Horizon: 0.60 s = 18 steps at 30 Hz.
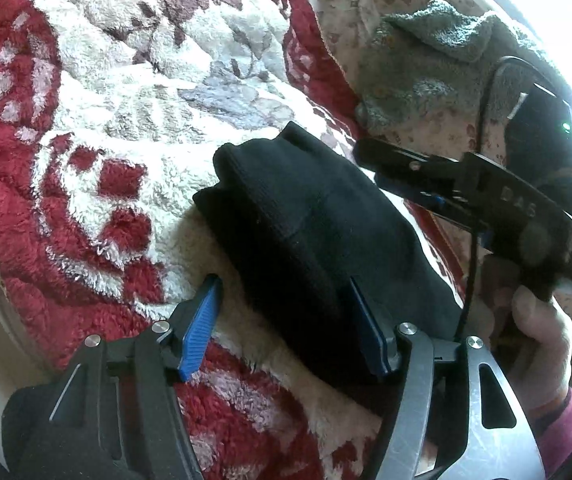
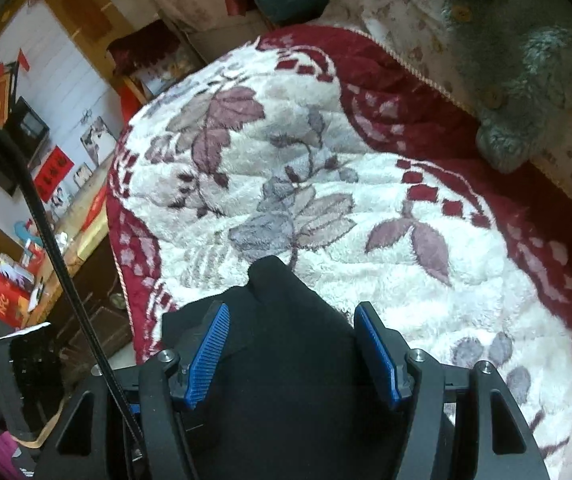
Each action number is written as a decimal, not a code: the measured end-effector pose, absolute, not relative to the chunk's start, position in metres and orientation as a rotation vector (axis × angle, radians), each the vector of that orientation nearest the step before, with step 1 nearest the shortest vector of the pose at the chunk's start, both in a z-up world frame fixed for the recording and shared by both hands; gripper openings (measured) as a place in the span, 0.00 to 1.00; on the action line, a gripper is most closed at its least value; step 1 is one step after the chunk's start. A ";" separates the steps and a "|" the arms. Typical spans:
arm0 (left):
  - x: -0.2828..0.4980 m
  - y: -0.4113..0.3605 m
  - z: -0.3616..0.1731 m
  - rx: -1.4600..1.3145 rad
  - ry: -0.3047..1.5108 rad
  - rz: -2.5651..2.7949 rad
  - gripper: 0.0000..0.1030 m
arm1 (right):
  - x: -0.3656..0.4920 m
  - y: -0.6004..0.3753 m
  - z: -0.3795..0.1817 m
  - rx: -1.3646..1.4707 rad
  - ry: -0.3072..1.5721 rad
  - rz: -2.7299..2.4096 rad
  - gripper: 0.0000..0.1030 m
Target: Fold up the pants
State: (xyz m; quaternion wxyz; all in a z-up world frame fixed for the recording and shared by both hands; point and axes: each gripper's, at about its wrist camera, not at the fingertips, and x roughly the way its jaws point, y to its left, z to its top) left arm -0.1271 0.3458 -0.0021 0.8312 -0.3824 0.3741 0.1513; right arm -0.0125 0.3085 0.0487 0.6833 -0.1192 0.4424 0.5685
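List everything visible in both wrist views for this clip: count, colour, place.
pants: one, black, folded bundle on the blanket, between both grippers' fingers
blanket: one, red and white floral plush, covering the bed
fleece garment: one, grey-green with buttons, beyond the blanket edge
shopping bag: one, red, on the floor at left
left gripper: open, blue pads, straddling the pants
right gripper: open, blue pads, over the pants
hand: one, holding the right gripper

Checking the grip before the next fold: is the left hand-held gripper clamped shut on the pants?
No. The left hand-held gripper stands wide open, its blue fingers apart around the black pants.
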 end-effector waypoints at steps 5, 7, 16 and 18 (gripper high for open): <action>-0.125 0.347 -0.004 -0.817 0.769 0.319 0.65 | -0.014 0.326 0.045 -0.353 0.990 1.297 0.61; -0.123 0.346 -0.004 -0.804 0.760 0.308 0.70 | -0.014 0.335 0.041 -0.392 1.004 1.313 0.61; -0.120 0.352 -0.008 -0.830 0.717 0.278 0.72 | -0.015 0.358 0.020 -0.466 0.995 1.341 0.37; -0.122 0.356 -0.009 -0.870 0.694 0.265 0.70 | -0.017 0.358 0.020 -0.472 0.980 1.338 0.30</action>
